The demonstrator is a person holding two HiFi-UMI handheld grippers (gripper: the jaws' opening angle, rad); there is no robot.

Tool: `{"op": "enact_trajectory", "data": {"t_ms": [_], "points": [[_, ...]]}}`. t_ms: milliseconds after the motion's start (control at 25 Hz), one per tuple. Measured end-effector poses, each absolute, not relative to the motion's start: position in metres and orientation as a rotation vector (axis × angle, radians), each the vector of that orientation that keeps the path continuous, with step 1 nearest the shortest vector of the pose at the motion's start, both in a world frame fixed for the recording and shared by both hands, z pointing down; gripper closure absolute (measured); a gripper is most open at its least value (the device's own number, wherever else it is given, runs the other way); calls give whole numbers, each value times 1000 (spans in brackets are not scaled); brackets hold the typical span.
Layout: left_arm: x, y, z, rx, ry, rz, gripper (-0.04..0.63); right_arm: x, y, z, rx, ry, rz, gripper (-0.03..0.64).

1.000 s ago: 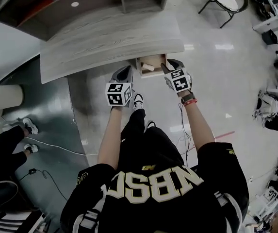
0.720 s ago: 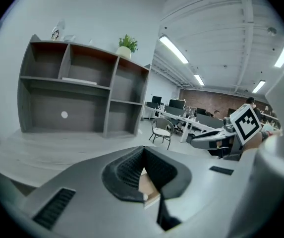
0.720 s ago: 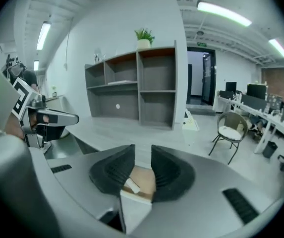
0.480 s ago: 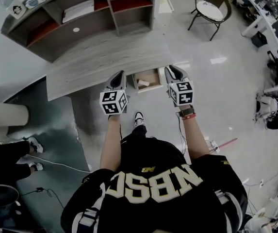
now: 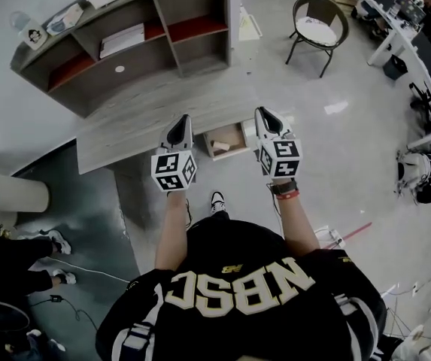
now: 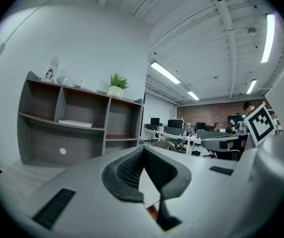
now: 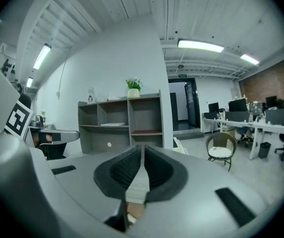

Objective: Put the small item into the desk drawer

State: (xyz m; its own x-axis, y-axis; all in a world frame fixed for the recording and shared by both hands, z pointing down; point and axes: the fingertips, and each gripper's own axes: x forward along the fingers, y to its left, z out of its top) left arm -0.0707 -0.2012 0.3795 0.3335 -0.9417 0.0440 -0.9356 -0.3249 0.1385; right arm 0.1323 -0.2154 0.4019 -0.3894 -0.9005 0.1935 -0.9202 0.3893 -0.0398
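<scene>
The desk drawer [image 5: 228, 155] stands pulled out under the front edge of the pale wooden desk [image 5: 140, 119]. A small light-coloured item [image 5: 220, 143] lies inside it. My left gripper [image 5: 181, 119] hangs left of the drawer, above the desk edge, with its jaws together and nothing in them [image 6: 142, 148]. My right gripper [image 5: 262, 113] is held just right of the drawer. Its jaws are closing and stand almost together, with nothing between them [image 7: 142, 148]. Both grippers point out toward the room, clear of the drawer.
A grey shelf unit [image 5: 125, 43] with papers and a potted plant stands on the back of the desk. A round chair [image 5: 317, 28] is on the floor at the far right. Another person's legs [image 5: 12, 269] are at the left. Cables lie on the floor.
The right gripper has drawn back from the drawer, where its tips were a second ago. Both grippers have risen and spread to either side of the drawer. The item stays in the drawer.
</scene>
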Motion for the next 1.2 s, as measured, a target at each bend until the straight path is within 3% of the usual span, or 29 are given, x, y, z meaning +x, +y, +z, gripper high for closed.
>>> {"op": "enact_trajectory", "data": {"t_ms": [600,1200], "points": [[-75,-195,360,2486,-1786,-119,581,124,-208,375,1709,-2501,73,609],[-104,-243,394,2425,-1752,-98,581,97,-253,407,1665,-2476,109,609]]}}
